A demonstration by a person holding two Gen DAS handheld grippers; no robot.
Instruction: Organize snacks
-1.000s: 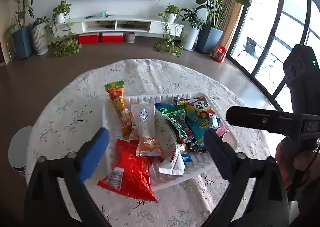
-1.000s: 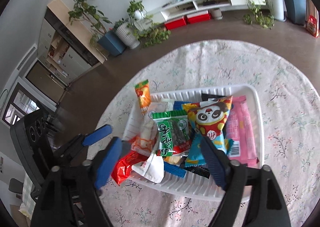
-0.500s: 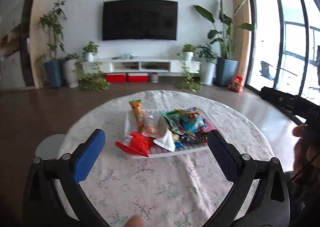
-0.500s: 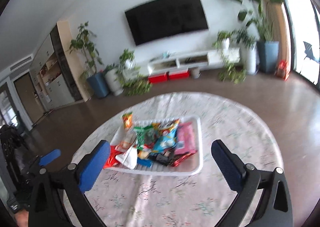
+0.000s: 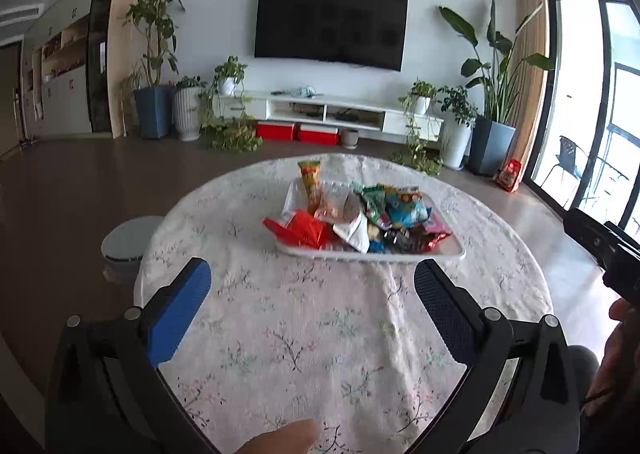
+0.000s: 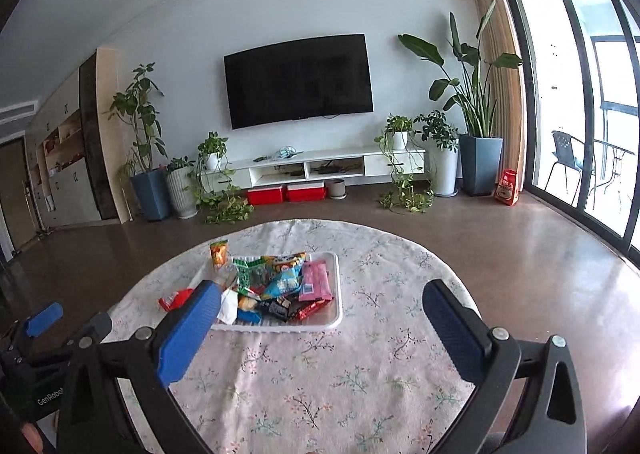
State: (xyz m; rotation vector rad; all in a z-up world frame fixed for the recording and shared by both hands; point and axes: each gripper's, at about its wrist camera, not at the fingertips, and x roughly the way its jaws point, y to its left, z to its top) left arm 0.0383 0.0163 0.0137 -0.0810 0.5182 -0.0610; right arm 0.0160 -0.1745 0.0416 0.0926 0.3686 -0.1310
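While both claws hang back over the near side of the round bench (image 6: 360, 382), the snacks sit heaped in the white tray (image 6: 336, 318) toward the bench's middle, well apart from either tool. Most packets lie inside the rim: a pink wrapper (image 6: 316, 280) along the right side, a blue panda-print bag (image 6: 285, 274) and a green packet (image 6: 249, 274) propped over the heap, dark and red bars at the front. Two stray past the edge: the red bag (image 5: 298, 229) droops over the left rim onto the cloth, and an orange packet (image 5: 310, 179) leans over the far left corner.

These are light, air-puffed foil and film packets, so I judge them soft, crinkly and slippery, apt to slide over one another when one is tugged. Their contents probably crush easily. A pinch on a flat sealed end seam would likely hold better than a squeeze across the belly, and the red bag's overhanging end offers a free edge.

Left claw (image 5: 312, 292): spread wide, nothing between its blue pads, touching nothing. Right claw (image 6: 320, 314): likewise spread wide and empty, hanging above the cloth.

With nearly everything gathered in the tray, the scene fits either a finished tidy-up with two packets spilling over, or a jumble waiting to be sorted; one look cannot settle which.
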